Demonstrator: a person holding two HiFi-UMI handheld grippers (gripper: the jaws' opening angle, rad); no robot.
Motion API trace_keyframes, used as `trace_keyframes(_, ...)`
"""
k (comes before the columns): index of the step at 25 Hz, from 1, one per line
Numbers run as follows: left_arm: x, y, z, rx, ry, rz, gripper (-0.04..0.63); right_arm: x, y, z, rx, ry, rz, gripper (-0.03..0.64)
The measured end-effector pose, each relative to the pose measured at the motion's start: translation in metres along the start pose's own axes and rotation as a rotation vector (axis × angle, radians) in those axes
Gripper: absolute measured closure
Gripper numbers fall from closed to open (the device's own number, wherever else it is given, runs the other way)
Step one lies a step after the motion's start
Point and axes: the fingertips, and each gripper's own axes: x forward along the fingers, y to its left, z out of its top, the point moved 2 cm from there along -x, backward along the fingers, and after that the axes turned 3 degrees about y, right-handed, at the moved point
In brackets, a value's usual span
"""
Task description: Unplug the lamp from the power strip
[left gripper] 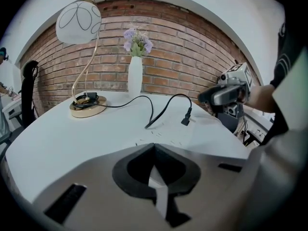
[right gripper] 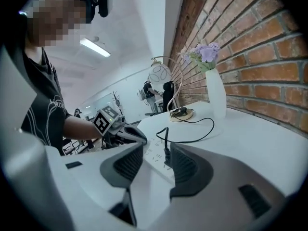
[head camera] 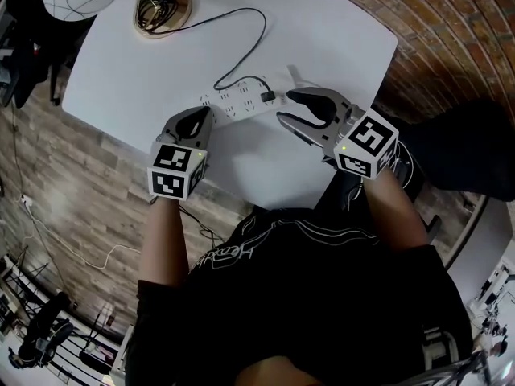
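The left hand-held gripper (head camera: 199, 116) has its jaws together with nothing between them, its tip at the near end of the power strip (head camera: 233, 101) on the white bench (head camera: 322, 39). The right hand-held gripper (right gripper: 156, 150) stands wide open around the black plug (right gripper: 167, 154), not pinching it. The plug sits at the strip's other end; whether its prongs are still seated is hard to tell. Its cord (head camera: 253, 43) runs to the lamp (head camera: 161, 8).
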Motion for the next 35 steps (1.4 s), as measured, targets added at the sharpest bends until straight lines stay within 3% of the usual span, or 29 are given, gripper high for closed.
trace_keyframes(5, 0.0, 0.001, 0.0, -0.02, -0.006, -0.015, 0.592, 0.02, -0.011, -0.008, -0.154, 0.067, -0.036, 0.474)
trace_keyframes(13, 0.002, 0.003, 0.0, -0.041, -0.007, -0.033, 0.592, 0.043, -0.021, -0.016, -0.235, 0.112, -0.089, 0.503)
trace_keyframes(30, 0.001, 0.002, -0.002, -0.053, -0.015, -0.018, 0.594, 0.055, -0.017, -0.02, -0.281, 0.124, -0.165, 0.566)
trace_keyframes(35, 0.002, 0.001, -0.001, -0.015, 0.001, -0.005, 0.594, 0.054, -0.019, -0.021, -0.268, 0.125, -0.128, 0.569)
